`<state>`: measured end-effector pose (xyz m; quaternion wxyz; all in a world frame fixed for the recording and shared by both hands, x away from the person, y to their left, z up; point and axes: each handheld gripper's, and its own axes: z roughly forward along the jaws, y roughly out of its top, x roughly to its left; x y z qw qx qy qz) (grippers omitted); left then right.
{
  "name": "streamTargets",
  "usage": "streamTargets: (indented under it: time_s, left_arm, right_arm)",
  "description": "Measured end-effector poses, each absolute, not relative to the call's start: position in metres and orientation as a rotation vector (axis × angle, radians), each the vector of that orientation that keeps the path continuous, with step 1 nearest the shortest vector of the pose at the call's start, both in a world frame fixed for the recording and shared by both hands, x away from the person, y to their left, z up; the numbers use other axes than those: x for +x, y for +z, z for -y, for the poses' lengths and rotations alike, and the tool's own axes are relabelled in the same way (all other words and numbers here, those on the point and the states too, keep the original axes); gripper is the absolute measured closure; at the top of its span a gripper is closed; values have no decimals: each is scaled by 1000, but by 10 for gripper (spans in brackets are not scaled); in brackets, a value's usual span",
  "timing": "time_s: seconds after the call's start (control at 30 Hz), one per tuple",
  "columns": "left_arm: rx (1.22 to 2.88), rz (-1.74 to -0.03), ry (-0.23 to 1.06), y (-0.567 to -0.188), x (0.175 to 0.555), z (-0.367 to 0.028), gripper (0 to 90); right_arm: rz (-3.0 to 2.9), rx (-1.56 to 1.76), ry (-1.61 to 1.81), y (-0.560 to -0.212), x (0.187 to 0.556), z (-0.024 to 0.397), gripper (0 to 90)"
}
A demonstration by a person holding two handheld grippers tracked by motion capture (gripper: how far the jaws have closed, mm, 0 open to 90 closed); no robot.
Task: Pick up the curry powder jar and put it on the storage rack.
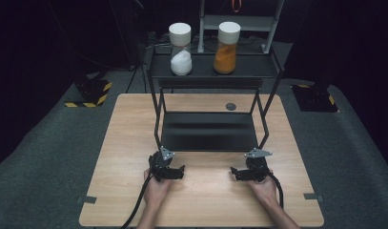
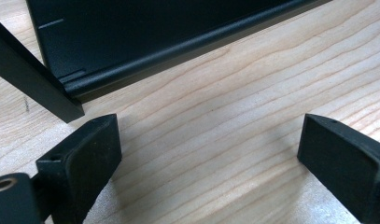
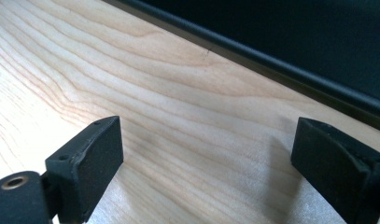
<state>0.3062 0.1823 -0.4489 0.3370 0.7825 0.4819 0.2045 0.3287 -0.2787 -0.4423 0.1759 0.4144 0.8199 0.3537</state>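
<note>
Left tool point(image 1: 180, 171) low on the surface point(image 1: 125, 143), lower middle of the high view, jaws wide apart, nothing between them. Right tool point(image 1: 235, 172) beside it to the right, likewise gaping and empty. Black rack point(image 1: 208, 131) just above both, mid-frame. White jar point(image 1: 180, 42) and orange jar point(image 1: 227, 40) on its top shelf, upper centre.

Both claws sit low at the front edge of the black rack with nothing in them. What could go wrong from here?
1. The left claw is close to the rack's front left leg; swinging up, it might knock the rack.
2. Two jars, white-powder jar and orange-powder jar, stand tall on the top shelf; a bumped rack could tip them.
3. The right claw is open beside the rack's lower lip and might catch under it.
</note>
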Motion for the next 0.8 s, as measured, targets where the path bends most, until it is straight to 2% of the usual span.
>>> streamTargets:
  time_s: [0.8]
  left_arm:
    - [2039, -1257, 533, -449, 306, -182, 61]
  right_arm:
    - [-2306, 1165, 988, -444, 325, 275, 92]
